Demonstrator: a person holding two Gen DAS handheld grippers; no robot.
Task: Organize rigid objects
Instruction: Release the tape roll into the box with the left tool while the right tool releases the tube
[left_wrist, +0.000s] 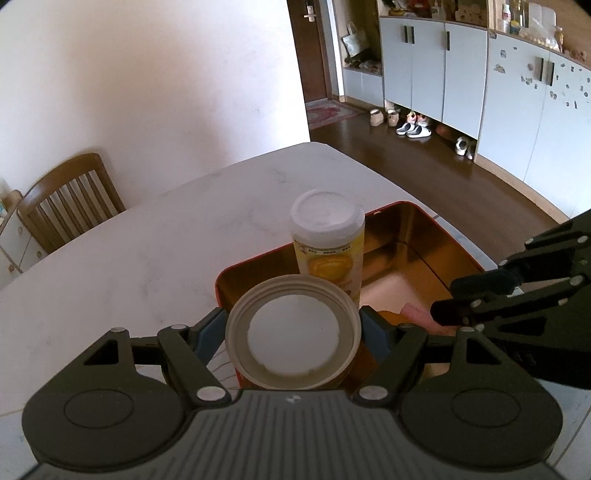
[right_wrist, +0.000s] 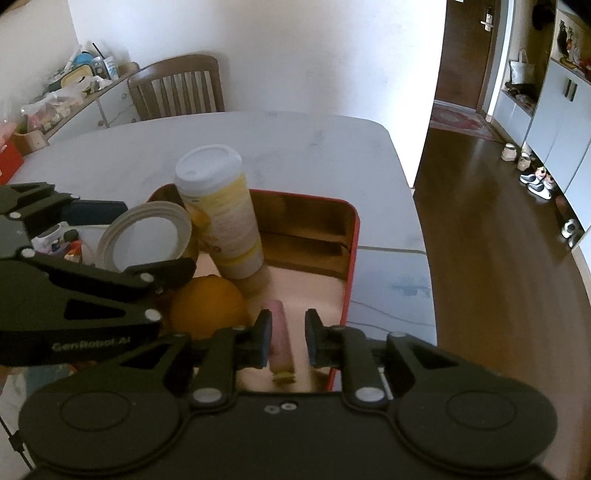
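Note:
My left gripper (left_wrist: 291, 328) is shut on a jar with a wide beige lid (left_wrist: 295, 345), held over the near left corner of a red tin (left_wrist: 417, 221) with a gold inside. In the tin a yellow bottle with a white cap (left_wrist: 327, 236) stands upright. In the right wrist view an orange (right_wrist: 207, 310) lies beside the bottle (right_wrist: 221, 214). A pink tube (right_wrist: 281, 339) lies on the tin's floor (right_wrist: 317, 291) between the fingers of my right gripper (right_wrist: 289, 339). That gripper is open a little, with a gap to the right of the tube.
The tin sits near the right edge of a white marble table (left_wrist: 147, 236). A wooden chair (right_wrist: 177, 88) stands at the far side. A sideboard with clutter (right_wrist: 66, 92) is at the far left. Dark wood floor, grey cabinets (left_wrist: 432, 66) and several shoes lie to the right.

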